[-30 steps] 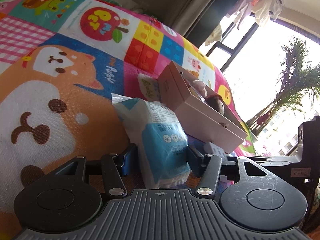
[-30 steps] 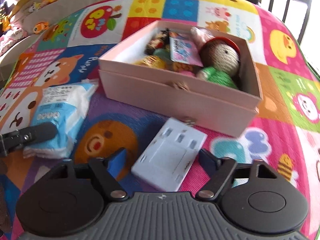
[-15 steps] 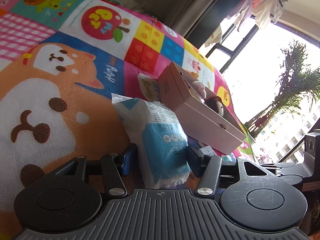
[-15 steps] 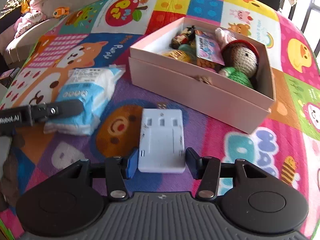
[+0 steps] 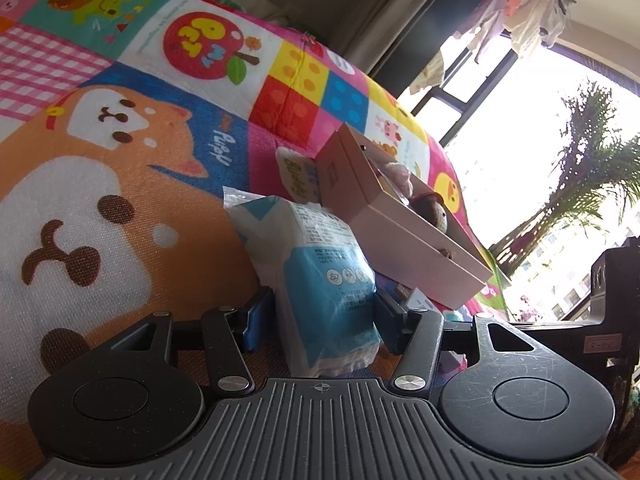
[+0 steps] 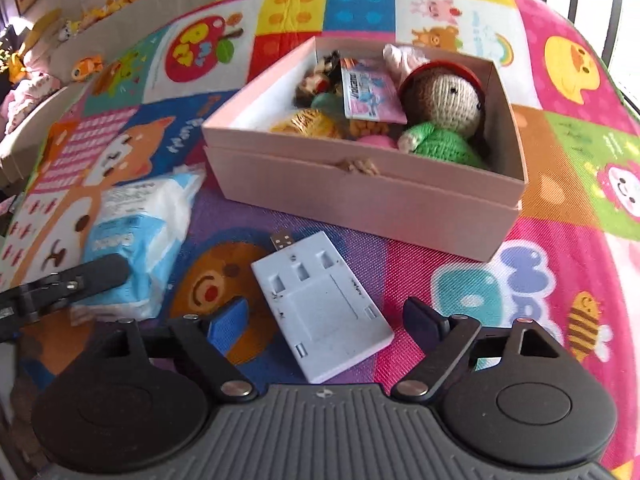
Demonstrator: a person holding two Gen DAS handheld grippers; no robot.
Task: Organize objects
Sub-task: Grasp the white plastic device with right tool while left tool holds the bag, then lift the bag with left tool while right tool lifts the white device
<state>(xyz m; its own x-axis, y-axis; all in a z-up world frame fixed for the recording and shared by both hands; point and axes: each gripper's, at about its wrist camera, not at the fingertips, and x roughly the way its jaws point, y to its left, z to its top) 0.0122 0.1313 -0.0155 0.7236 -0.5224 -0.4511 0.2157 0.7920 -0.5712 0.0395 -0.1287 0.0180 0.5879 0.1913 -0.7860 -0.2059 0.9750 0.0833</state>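
Since half a second ago the right gripper [image 6: 320, 322] has spread its fingers wide and the white charger [image 6: 322, 312] between them has swung: it then lay square to the fingers, and now it lies skewed on the play mat [image 6: 460, 280], touched by neither pad. Its long axis runs diagonally, near-right corner toward the camera, and its folded-out USB plug points away to the far left, toward the gap between the tissue pack [image 6: 136, 236] and the pink box [image 6: 360, 196]. The left gripper [image 5: 316, 316] has hardly shifted; its fingers straddle the near end of the tissue pack, the right pad touching the wrapper, the left pad a little off it, so it reads as parted around the pack, not yet clamped. The pack lies on the mat with its long axis running away from that gripper, far end pointing toward the box's near corner. Beyond both, the box sits open on the mat, already holding a knitted doll [image 6: 444, 116], a pink card and several small toys. My judgement: most of the sorting looks done, and the charger and the pack, both outside the box, are what is left.
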